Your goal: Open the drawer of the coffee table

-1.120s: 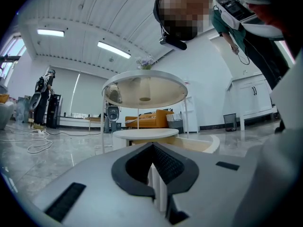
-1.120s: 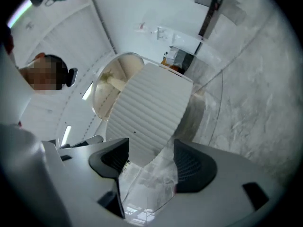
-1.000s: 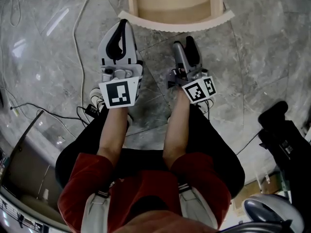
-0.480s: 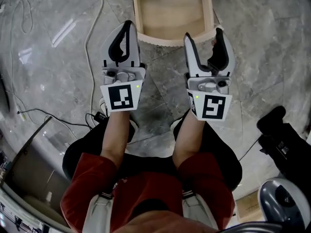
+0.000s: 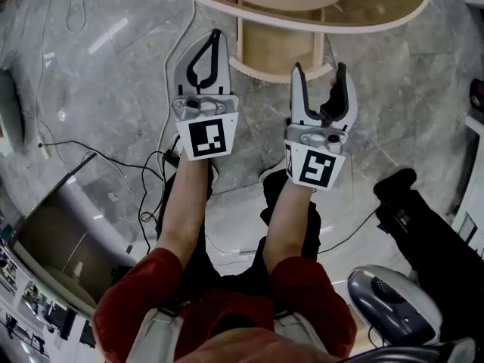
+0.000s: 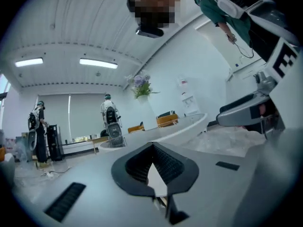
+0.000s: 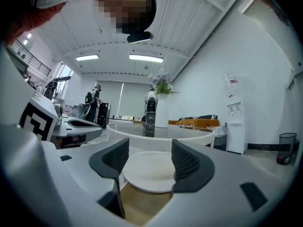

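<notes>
The round coffee table [image 5: 355, 23] with a cream rim lies at the top of the head view. Its wooden drawer [image 5: 274, 50] is pulled out toward me, its curved cream front nearest. My left gripper [image 5: 214, 36] hovers just left of the drawer with its jaws closed and nothing held. My right gripper [image 5: 318, 74] hangs open just in front of the drawer's right corner, touching nothing. In the right gripper view the open right gripper [image 7: 150, 162] frames the cream drawer front [image 7: 149, 171]. In the left gripper view the left gripper [image 6: 152, 148] is shut.
Cables [image 5: 113, 157] trail over the grey marble floor at my left. Black equipment [image 5: 423, 218] and a grey rounded device [image 5: 393, 308] stand at the right. A dark glass panel [image 5: 53, 233] sits at lower left. A white vase [image 7: 162, 110] stands on the table.
The right gripper went from narrow at the drawer front to open, and drew back. The view rose, so the drawer now looks smaller and the table top has come into sight.
</notes>
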The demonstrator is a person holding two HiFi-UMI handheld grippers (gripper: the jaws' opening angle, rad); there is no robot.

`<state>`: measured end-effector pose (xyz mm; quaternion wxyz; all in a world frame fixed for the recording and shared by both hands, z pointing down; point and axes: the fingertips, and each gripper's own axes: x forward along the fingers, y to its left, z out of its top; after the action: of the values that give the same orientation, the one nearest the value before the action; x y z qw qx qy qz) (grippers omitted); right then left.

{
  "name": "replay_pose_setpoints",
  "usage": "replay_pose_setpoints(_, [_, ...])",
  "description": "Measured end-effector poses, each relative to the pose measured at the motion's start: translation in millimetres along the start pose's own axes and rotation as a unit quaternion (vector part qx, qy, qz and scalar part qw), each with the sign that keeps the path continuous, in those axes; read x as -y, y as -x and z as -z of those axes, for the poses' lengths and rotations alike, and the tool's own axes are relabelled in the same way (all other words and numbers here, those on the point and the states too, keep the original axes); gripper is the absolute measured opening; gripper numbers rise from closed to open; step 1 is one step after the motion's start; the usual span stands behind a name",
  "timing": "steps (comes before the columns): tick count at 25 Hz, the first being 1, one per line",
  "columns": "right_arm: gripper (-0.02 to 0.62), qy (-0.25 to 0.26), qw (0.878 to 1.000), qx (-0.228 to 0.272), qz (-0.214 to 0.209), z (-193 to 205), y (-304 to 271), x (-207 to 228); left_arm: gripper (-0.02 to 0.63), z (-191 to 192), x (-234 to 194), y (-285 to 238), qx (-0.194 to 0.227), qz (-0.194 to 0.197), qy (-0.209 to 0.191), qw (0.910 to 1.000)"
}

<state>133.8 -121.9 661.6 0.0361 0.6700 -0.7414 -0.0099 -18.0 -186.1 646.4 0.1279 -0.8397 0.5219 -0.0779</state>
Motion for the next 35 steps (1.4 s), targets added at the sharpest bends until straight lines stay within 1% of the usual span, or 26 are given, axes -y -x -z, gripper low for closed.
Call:
replay_pose_setpoints(1, [0.298, -0.002, 1.000, -0.012, 0.000, -11.9, 4.2, 0.8, 0.012, -16.2, -1.3, 3.3, -0.006, 0.012, -0.002, 0.9999])
replay_pose_setpoints(3, [0.298, -0.004, 1.000, -0.025, -0.004, -45.0, 9.7, -0.2, 0.012, -56.5, -7.9, 9.0, -0.006, 0.029, 0.007, 0.9995])
replay_pose_setpoints(7, [0.298, -0.010, 0.999, -0.020, -0.024, -133.7, 9.3, -8.4, 0.014, -149.0, -29.8, 14.5, -0.002, 0.037, 0.038, 0.9986])
replay_pose_setpoints(10, [0.298, -0.020, 0.999, -0.010, -0.033, -209.6, 10.8, -7.4, 0.012, -224.8, -40.7, 19.7, -0.003, 0.047, 0.061, 0.9970])
replay_pose_setpoints(12, [0.298, -0.032, 0.999, -0.004, -0.037, -260.4, 10.4, -3.8, 0.012, -275.9, -47.3, 20.4, 0.006, 0.061, 0.062, 0.9962])
replay_pose_setpoints(16, [0.298, -0.069, 0.996, 0.017, -0.050, -358.4, 3.5, 8.5, 0.012, -367.8, -68.0, 16.4, 0.036, 0.083, 0.040, 0.9951])
replay_pose_setpoints(17, [0.298, -0.073, 0.996, 0.022, -0.054, -381.8, 4.7, 10.1, 0.012, -388.4, -75.6, 18.2, 0.037, 0.085, 0.039, 0.9949])
replay_pose_setpoints(18, [0.298, -0.073, 0.995, 0.025, -0.057, -404.3, 7.7, 11.3, 0.012, -405.5, -83.3, 22.4, 0.028, 0.086, 0.043, 0.9950])
replay_pose_setpoints(20, [0.298, -0.069, 0.995, 0.031, -0.060, -447.5, 17.5, 13.9, 0.014, -427.4, -97.8, 37.2, -0.026, 0.081, 0.072, 0.9938])
replay_pose_setpoints(21, [0.298, -0.068, 0.995, 0.036, -0.059, -468.2, 23.5, 16.1, 0.012, -439.3, -105.3, 44.5, -0.047, 0.077, 0.085, 0.9923])
replay_pose_setpoints(22, [0.298, -0.068, 0.995, 0.042, -0.056, -487.7, 29.7, 19.1, 0.012, -454.9, -113.3, 50.3, -0.051, 0.074, 0.090, 0.9918])
replay_pose_setpoints(24, [0.298, -0.065, 0.995, 0.058, -0.049, -523.2, 41.0, 26.0, 0.012, -489.6, -130.9, 58.9, -0.035, 0.068, 0.089, 0.9931])
replay_pose_setpoints(26, [0.298, -0.067, 0.994, 0.073, -0.050, -551.7, 51.7, 29.1, 0.012, -518.8, -147.4, 70.3, -0.013, 0.056, 0.090, 0.9943])
replay_pose_setpoints(28, [0.298, -0.092, 0.990, 0.083, -0.066, -573.3, 61.1, 26.7, 0.012, -537.9, -159.6, 84.9, -0.002, 0.047, 0.090, 0.9948])
replay_pose_setpoints(31, [0.298, -0.138, 0.981, 0.108, -0.087, -603.0, 70.3, 17.1, 0.012, -559.3, -175.8, 102.2, 0.025, 0.042, 0.081, 0.9955])
replay_pose_setpoints(33, [0.298, -0.136, 0.979, 0.121, -0.088, -615.1, 75.0, 10.1, 0.012, -566.6, -184.1, 112.1, 0.035, 0.041, 0.077, 0.9955])
replay_pose_setpoints(35, [0.298, -0.114, 0.982, 0.130, -0.079, -626.6, 76.1, 6.9, 0.014, -574.8, -190.9, 115.5, 0.045, 0.040, 0.072, 0.9956])
